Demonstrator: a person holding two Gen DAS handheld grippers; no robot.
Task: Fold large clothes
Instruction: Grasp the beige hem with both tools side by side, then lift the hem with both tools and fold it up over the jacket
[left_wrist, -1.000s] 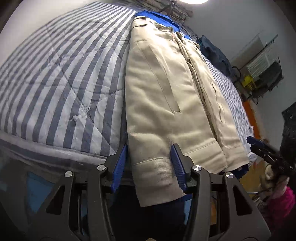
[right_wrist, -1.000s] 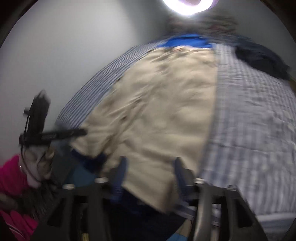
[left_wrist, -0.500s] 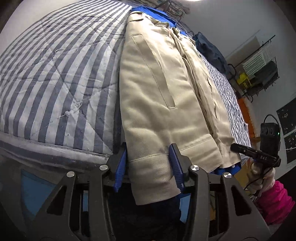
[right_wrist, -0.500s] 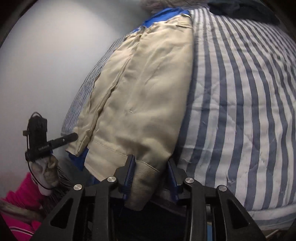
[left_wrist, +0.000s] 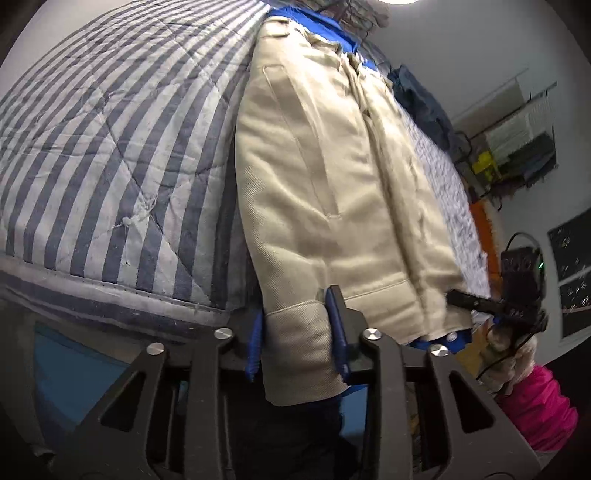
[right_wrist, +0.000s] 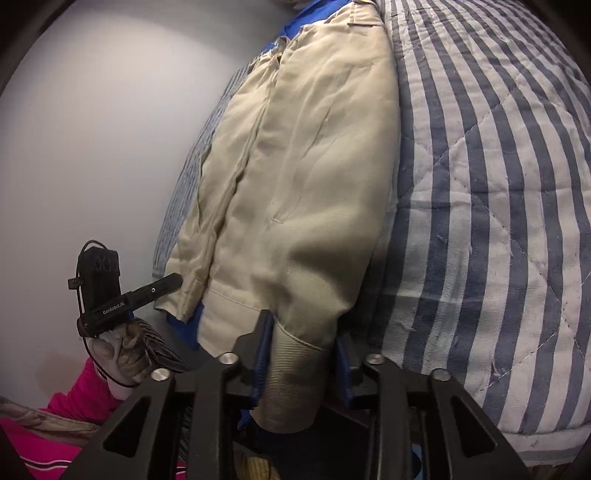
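Striped bed (left_wrist: 110, 155): one beige jacket (left_wrist: 325, 192), seemingly alone.

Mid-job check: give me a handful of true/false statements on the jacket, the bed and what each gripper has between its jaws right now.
1. The beige jacket lies on a blue-and-white striped quilt. True.
2. The left gripper has nothing between its jaws. False: the left sleeve cuff sits between them as they close.
3. The right gripper has the ribbed right sleeve cuff between its jaws. True; they are closing too.
4. The jacket's lining is red. False: the blue lining shows at the collar.
5. The cuffs hang past the bed's edge. True.
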